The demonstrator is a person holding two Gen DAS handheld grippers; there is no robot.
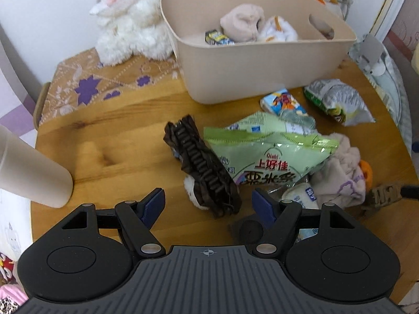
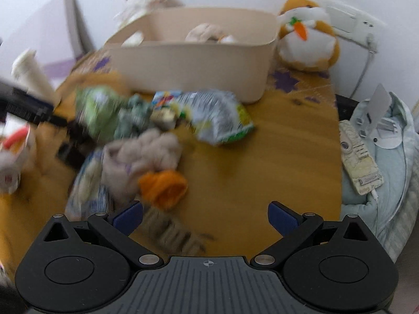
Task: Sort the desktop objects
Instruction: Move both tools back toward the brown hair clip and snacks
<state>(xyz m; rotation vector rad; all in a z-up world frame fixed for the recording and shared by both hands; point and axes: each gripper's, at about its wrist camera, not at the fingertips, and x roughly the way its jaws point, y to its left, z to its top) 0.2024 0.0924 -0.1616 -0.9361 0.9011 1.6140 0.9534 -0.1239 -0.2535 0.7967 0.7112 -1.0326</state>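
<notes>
Right now you are holding the left hand-held gripper point(image 1: 208, 204) wide over the dark hair claw point(image 1: 201, 166), the right hand-held gripper point(image 2: 205, 216) equally wide and empty, because the beige bin point(image 1: 251, 76) at twelve o'clock on the bench point(image 1: 117, 130) is waiting.

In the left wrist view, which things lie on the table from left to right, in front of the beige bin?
Beige cylinder → dark brown hair claw → green snack bag → beige cloth → orange item, mostly hidden.
</notes>
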